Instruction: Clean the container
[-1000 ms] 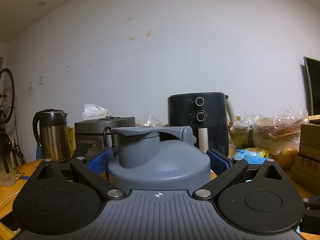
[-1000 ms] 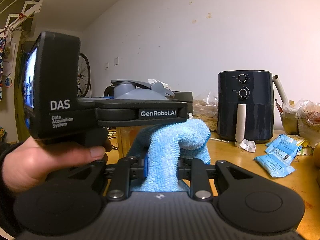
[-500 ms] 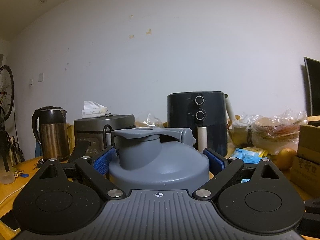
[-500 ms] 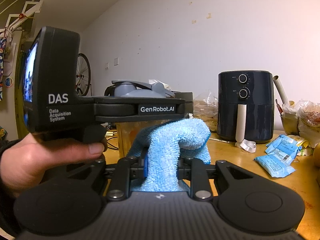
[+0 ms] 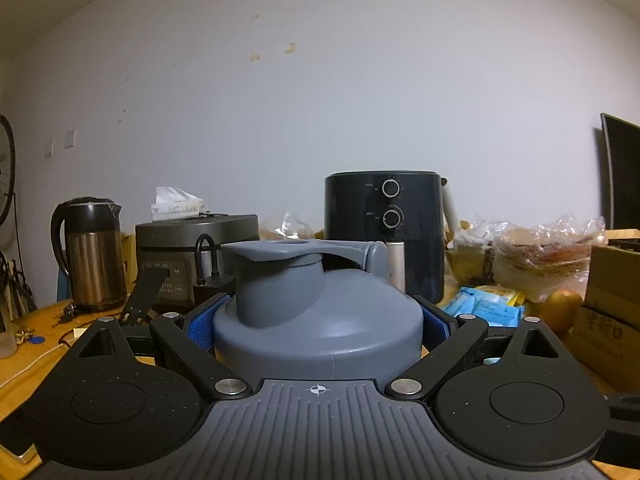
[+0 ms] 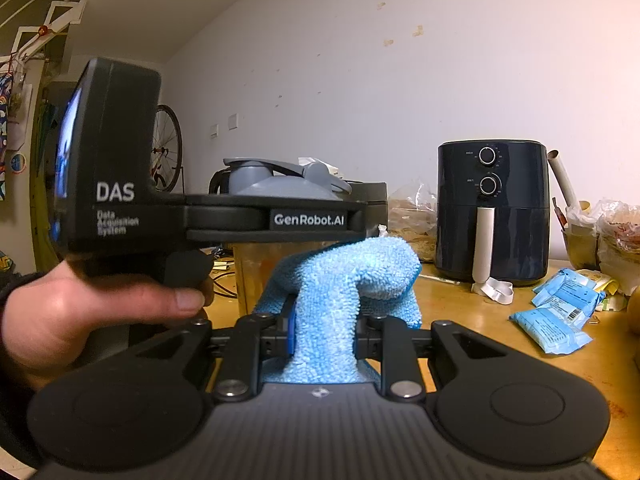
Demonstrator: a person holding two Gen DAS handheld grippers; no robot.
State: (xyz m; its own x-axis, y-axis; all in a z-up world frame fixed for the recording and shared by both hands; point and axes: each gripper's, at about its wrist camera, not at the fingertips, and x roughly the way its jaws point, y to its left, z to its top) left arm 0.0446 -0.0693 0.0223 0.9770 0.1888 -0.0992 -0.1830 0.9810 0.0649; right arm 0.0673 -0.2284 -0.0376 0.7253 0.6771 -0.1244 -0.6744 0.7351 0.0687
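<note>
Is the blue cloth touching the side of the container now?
Cannot tell. In the right wrist view the blue cloth overlaps the container, hiding any contact or gap. The left wrist view shows no cloth.

Between the left gripper (image 5: 318, 320) fingers: grey-lidded translucent container (image 5: 318, 332); beyond, black two-dial air fryer (image 5: 384, 236); beyond-left, steel electric kettle (image 5: 92, 256).

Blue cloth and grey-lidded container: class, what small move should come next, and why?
Probably press the blue cloth, clamped in the right gripper, against the container wall and begin wiping. The left gripper grips the container under its grey lid, and the cloth sits beside that wall.
</note>
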